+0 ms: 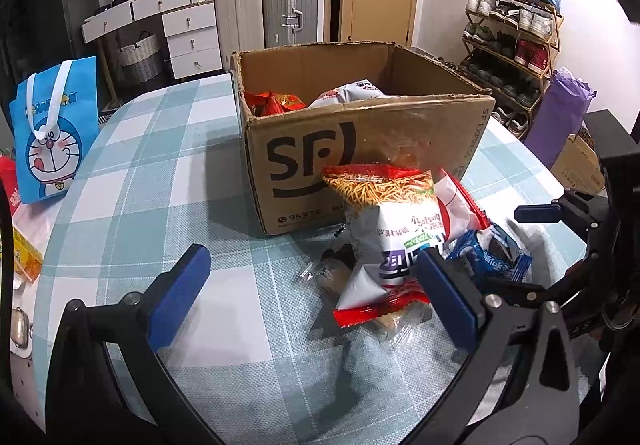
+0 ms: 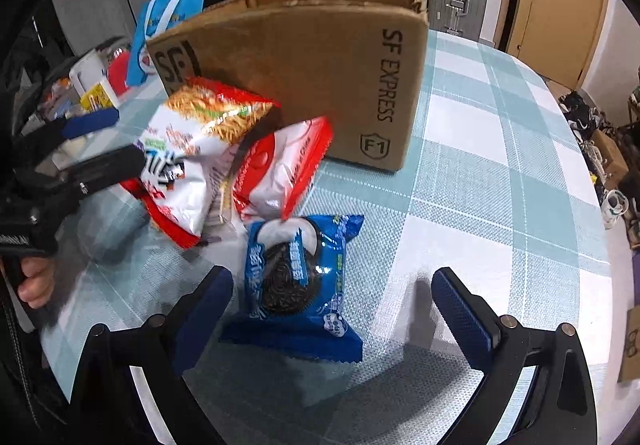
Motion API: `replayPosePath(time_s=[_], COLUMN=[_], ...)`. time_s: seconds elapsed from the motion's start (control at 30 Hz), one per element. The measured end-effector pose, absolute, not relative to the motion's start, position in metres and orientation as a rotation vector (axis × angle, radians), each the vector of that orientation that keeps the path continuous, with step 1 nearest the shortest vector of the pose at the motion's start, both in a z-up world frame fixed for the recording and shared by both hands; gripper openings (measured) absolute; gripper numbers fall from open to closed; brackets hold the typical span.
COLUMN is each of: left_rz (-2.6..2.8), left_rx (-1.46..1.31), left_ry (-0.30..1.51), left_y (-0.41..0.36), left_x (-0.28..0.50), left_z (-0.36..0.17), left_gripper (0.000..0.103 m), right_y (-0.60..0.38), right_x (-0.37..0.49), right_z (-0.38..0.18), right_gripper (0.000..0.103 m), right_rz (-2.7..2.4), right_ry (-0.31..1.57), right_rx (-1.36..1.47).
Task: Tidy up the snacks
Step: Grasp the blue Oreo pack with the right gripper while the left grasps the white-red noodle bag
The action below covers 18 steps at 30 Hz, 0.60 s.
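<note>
A cardboard box (image 1: 360,149) marked SF is being seen standing on the checked tablecloth (image 1: 160,173), open at the top, with red packets (image 1: 276,103) and a white bag (image 1: 352,91) lying inside it. In the left wrist view, the left gripper (image 1: 312,297) is being held wide apart, its blue pads (image 1: 180,297) spread at 9 and 3 o'clock of a noodle snack bag (image 1: 384,229), and nothing is being pinched; the right-hand pad is lying just beside the bag's lower edge, and whether it is touching cannot be told. The noodle snack bag is being propped tilted against the front wall of the box, at 6 o'clock of the SF logo. A red-and-white packet (image 2: 280,169) is leaning behind it, at its 3 o'clock in the left view. In the right wrist view, the right gripper (image 2: 332,313) is likewise being held spread, with a blue cookie packet (image 2: 296,277) lying flat on the cloth between its fingers (image 2: 464,317), nearer the left one; no grip is being applied. A blue cartoon bag (image 1: 56,129) is being seen standing at 9 o'clock of the box.
</note>
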<state>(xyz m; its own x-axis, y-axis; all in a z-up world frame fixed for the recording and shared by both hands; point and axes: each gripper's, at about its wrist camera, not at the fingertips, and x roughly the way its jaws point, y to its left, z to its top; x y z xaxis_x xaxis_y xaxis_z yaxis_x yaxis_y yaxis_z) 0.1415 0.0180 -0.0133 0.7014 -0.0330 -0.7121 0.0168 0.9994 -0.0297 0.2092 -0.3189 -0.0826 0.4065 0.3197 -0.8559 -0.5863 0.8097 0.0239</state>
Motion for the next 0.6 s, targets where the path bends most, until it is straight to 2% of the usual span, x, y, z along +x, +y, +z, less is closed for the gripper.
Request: replayPosePath(time_s=[0.2, 0.37, 0.43, 0.57, 0.6], left_rz=[-0.027, -0.028, -0.029, -0.029, -0.030], left_rx=[-0.023, -0.024, -0.025, -0.025, -0.025], left_ry=[0.793, 0.794, 0.795, 0.795, 0.796], left_y=[0.018, 0.018, 0.018, 0.018, 0.018], left_x=[0.142, 0.142, 0.142, 0.142, 0.142], left_z=[-0.013, -0.013, -0.013, -0.013, -0.013], left_gripper=[0.103, 0.103, 0.103, 0.103, 0.103], right_y=[-0.326, -0.329, -0.328, -0.325, -0.325], right_x=[0.210, 0.212, 0.211, 0.206, 0.206], right_z=[-0.082, -0.080, -0.080, -0.077, -0.077], right_gripper=[0.097, 0.084, 0.074, 0.067, 0.062], right_rz=[0.581, 0.597, 0.612, 0.632, 0.642], right_ry=[1.001, 1.002, 0.996, 0.986, 0.989], right_rx=[-0.315, -0.294, -0.288, -0.284, -0.277])
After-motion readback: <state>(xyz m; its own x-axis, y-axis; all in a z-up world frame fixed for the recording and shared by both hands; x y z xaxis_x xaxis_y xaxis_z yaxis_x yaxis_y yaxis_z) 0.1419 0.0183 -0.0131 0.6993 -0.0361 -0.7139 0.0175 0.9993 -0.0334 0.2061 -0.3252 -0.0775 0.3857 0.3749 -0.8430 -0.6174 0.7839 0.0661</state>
